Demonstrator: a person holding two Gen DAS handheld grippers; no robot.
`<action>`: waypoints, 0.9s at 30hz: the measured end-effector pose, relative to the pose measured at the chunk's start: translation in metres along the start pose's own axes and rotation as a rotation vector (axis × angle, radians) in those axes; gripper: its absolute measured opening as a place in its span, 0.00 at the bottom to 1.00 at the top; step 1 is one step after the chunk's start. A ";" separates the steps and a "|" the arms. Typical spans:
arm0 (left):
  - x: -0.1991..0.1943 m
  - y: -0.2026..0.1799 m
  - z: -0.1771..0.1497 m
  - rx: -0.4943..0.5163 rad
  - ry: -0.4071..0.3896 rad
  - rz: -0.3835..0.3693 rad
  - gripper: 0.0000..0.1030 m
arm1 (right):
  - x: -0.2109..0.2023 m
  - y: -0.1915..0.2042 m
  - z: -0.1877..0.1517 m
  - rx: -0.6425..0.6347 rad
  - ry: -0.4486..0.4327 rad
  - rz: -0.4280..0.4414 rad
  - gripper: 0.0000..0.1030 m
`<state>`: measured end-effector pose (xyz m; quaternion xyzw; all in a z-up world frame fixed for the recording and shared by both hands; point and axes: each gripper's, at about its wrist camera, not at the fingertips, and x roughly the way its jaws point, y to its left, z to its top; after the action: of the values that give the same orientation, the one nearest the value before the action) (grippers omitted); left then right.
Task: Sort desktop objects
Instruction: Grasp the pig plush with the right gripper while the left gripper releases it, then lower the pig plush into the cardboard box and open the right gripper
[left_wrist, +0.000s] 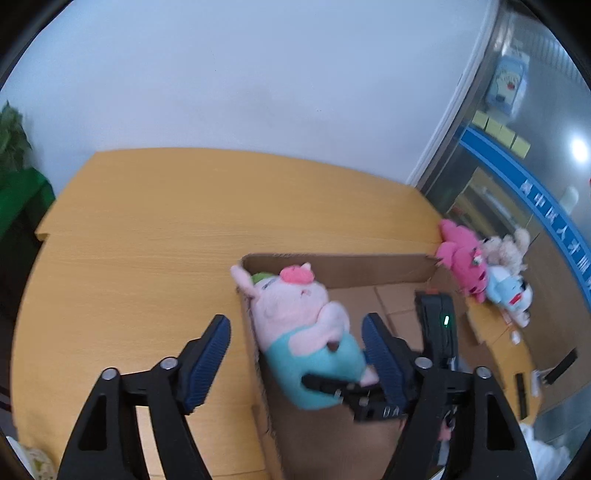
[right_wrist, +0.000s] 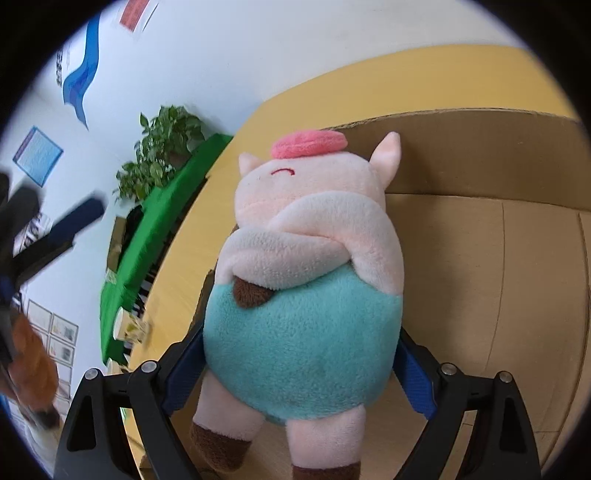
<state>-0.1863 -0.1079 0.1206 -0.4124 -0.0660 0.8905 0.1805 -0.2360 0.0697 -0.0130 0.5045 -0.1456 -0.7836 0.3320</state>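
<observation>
A pink plush pig in a teal outfit (right_wrist: 303, 280) fills the right wrist view. My right gripper (right_wrist: 299, 365) is shut on its teal belly and holds it over the open cardboard box (right_wrist: 517, 258). In the left wrist view the same plush pig (left_wrist: 306, 325) hangs at the box's left wall (left_wrist: 258, 354), held by the black right gripper coming in from the right. My left gripper (left_wrist: 295, 350) is open and empty, its fingers on either side of the pig without touching it. A green item shows behind the pig's head.
The box sits on a yellow wooden table (left_wrist: 147, 240). A pile of plush toys, one bright pink (left_wrist: 461, 262), lies at the table's right end by a glass wall. A green-covered table with a plant (right_wrist: 162, 147) stands to the left.
</observation>
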 end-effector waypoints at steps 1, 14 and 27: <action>0.000 -0.003 -0.007 0.013 0.012 0.023 0.73 | -0.002 -0.003 0.003 -0.002 -0.011 -0.014 0.89; 0.059 -0.001 -0.144 -0.018 0.322 0.096 0.22 | -0.014 -0.007 0.003 0.084 -0.143 -0.071 0.85; 0.051 -0.011 -0.172 0.026 0.340 0.158 0.12 | 0.002 0.004 0.004 0.108 -0.027 -0.039 0.92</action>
<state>-0.0834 -0.0842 -0.0248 -0.5585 0.0099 0.8201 0.1237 -0.2381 0.0649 -0.0103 0.5138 -0.1824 -0.7877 0.2870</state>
